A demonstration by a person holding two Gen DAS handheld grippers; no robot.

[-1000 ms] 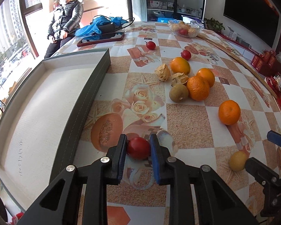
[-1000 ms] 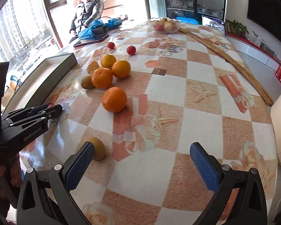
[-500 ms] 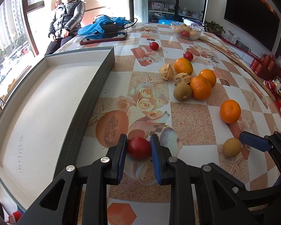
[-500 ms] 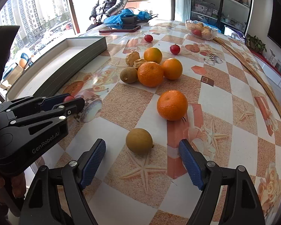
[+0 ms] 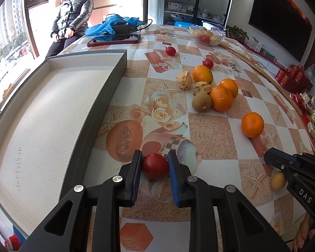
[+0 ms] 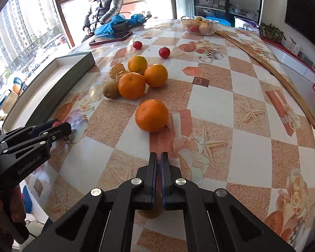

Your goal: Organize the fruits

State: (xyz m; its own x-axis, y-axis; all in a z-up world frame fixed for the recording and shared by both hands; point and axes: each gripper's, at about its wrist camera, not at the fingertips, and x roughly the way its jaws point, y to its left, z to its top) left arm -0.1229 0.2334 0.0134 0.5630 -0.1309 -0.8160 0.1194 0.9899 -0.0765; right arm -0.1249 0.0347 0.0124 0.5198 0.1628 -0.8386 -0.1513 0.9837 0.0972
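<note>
While the left tool (image 5: 154, 167) angles downward low in frame, clamped on a red tomato (image 5: 155, 165), the right tool (image 6: 159, 176) has just been closing. Its jaws meet with nothing between them, a yellowish fruit (image 6: 149, 213) lying beneath.

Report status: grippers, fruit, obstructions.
Left gripper shut on red fruit. Right gripper just closed, jaws empty; small yellow fruit beneath it, ungripped. Nothing between red fruit and tray.

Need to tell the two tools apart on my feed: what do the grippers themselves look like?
Both are matte black plastic with triangular cut-outs, silver screw heads and blue ribbed pads. The left gripper reads "GenRobot.AI" on its side in the right wrist view; the right gripper shows "DAS" lettering in the left wrist view. No sleeves are visible.
</note>
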